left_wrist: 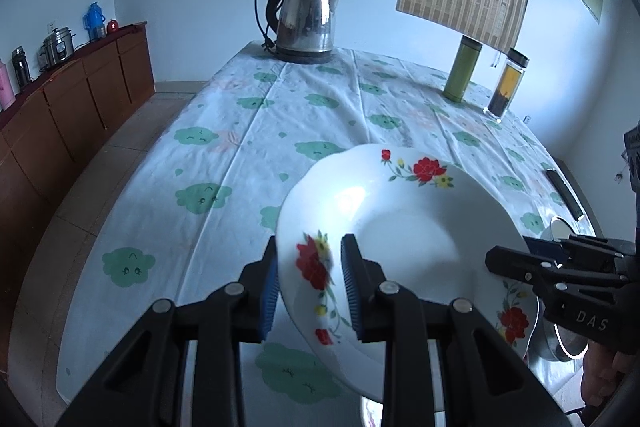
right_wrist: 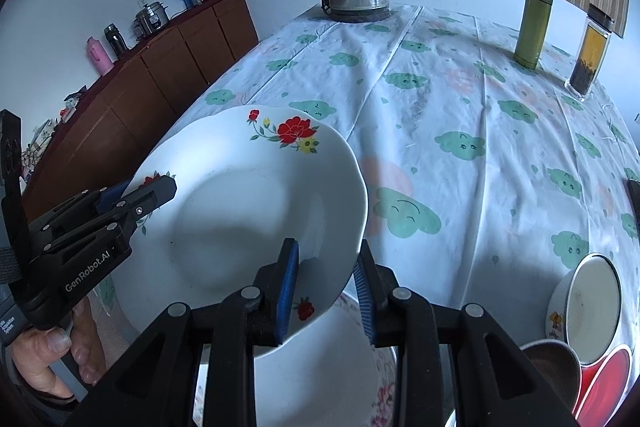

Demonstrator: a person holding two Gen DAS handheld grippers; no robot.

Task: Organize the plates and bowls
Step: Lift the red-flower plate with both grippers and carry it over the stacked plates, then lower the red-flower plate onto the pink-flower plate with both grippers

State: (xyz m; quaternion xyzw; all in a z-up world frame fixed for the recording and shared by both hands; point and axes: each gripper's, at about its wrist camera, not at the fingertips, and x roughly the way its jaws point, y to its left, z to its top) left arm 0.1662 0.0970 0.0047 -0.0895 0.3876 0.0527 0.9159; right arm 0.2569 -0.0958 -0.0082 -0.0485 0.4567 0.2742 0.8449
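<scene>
A white deep plate (left_wrist: pixel 404 227) with red flowers on its rim is held above the table, tilted. My left gripper (left_wrist: pixel 310 287) is shut on its near-left rim. My right gripper (right_wrist: pixel 326 291) is shut on the opposite rim of the same plate (right_wrist: pixel 248 211); it also shows in the left wrist view (left_wrist: pixel 516 267). The left gripper shows in the right wrist view (right_wrist: pixel 148 193). Under the plate lies another plate (right_wrist: pixel 336 367), partly hidden. A white bowl (right_wrist: pixel 592 303) with a dark rim, a metal bowl (right_wrist: pixel 556 367) and a red bowl (right_wrist: pixel 608 375) sit at the right.
The table has a white cloth with green clouds (left_wrist: pixel 280 115). A steel kettle (left_wrist: pixel 306 17) stands at the far edge, a green flask (left_wrist: pixel 462 67) and a tea jar (left_wrist: pixel 506 83) at the far right. A dark remote (left_wrist: pixel 564 193) lies right. A wooden sideboard (left_wrist: pixel 80 95) runs along the left wall.
</scene>
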